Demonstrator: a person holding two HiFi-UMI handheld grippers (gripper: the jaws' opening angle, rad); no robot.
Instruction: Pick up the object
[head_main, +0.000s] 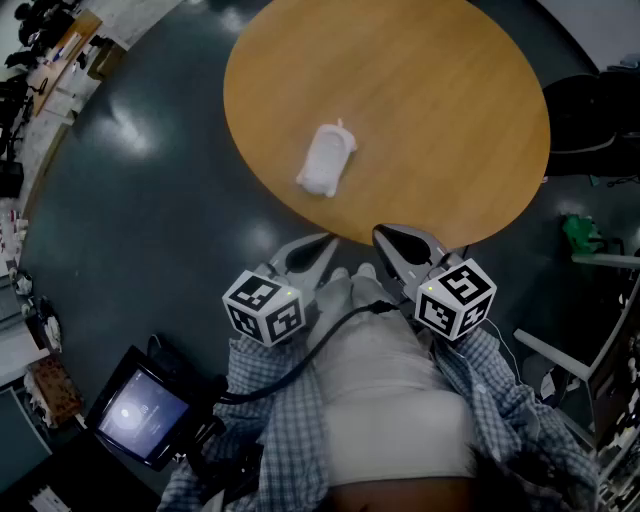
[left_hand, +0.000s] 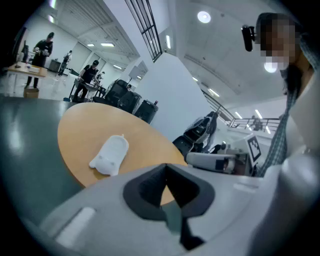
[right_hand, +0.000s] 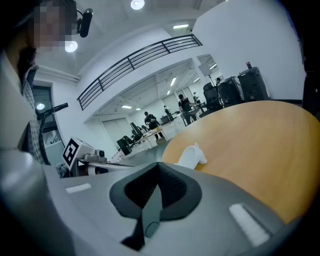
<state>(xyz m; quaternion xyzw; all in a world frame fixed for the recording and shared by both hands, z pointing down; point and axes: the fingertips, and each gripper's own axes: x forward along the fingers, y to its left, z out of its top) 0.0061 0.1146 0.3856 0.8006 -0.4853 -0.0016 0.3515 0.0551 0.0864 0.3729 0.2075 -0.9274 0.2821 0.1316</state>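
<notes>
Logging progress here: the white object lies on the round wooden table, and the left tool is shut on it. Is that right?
No. The white object does lie on the round wooden table, but the left tool is shut on nothing: the left gripper view shows its jaws together, empty, well short of the object.

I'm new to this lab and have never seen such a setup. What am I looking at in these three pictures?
There is no robot here: a person holds a two-fingered tool in each hand. The head view comes from a camera on the person's head, looking down. It shows the left gripper and right gripper near the body, each with a marker cube. The other two views come from cameras riding on each gripper. A white object lies untouched on the round wooden table. Both grippers' fingers are shut and hold nothing.
</notes>
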